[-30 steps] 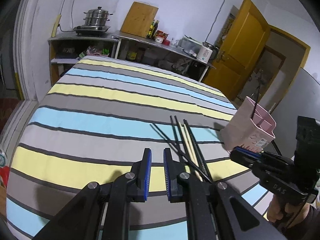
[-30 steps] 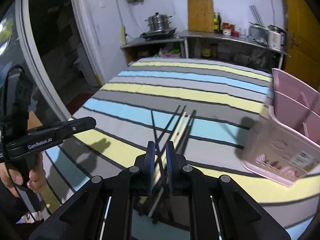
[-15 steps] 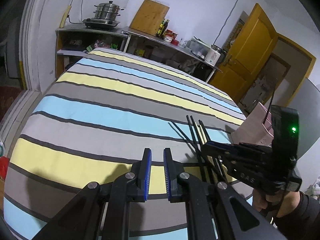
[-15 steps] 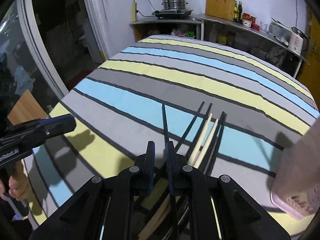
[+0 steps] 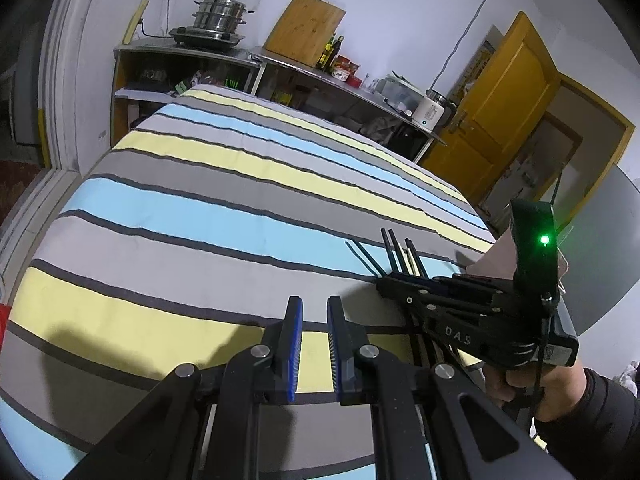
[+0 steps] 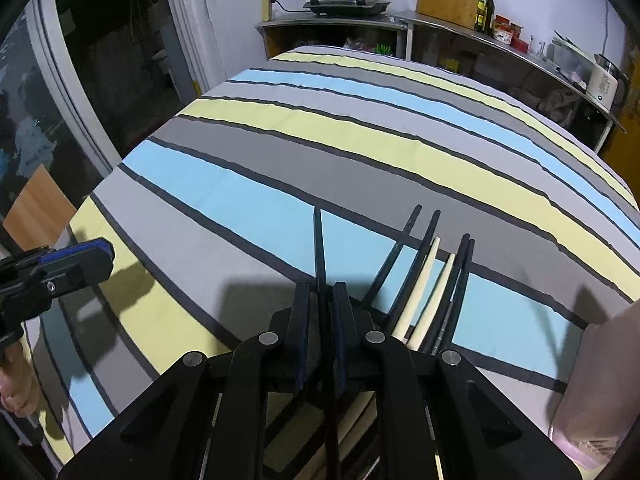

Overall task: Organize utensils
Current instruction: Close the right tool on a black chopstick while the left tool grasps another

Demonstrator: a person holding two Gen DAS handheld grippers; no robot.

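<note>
- While my right gripper (image 6: 320, 312) tilts down over the striped bedspread (image 6: 360, 152), its jaws stand narrow, with a single black chopstick (image 6: 319, 248) running up between the pads; I cannot tell whether the pads press on it.
- Just right of that gripper lie the other chopsticks (image 6: 436, 280) in a loose fan on the cloth: several black ones and two pale ones, their near ends hidden under the gripper body.
- At the far right edge, a pink utensil holder (image 6: 596, 380) stands on the bedspread, near the fan but apart from it.
- My left gripper (image 5: 314, 344) hangs over a yellow stripe with its blue pads close together and only the cloth showing in the slim gap.
- From the left wrist view, the right gripper sits low over the chopstick pile, and a person's hand (image 5: 536, 384) in a dark sleeve grips its handle.
- Beyond the bed, I see a steel counter (image 5: 312, 68) bearing a stacked steamer pot (image 5: 218, 14), a wooden cutting board (image 5: 304, 28) and bottles, then a yellow door (image 5: 504, 108).
</note>
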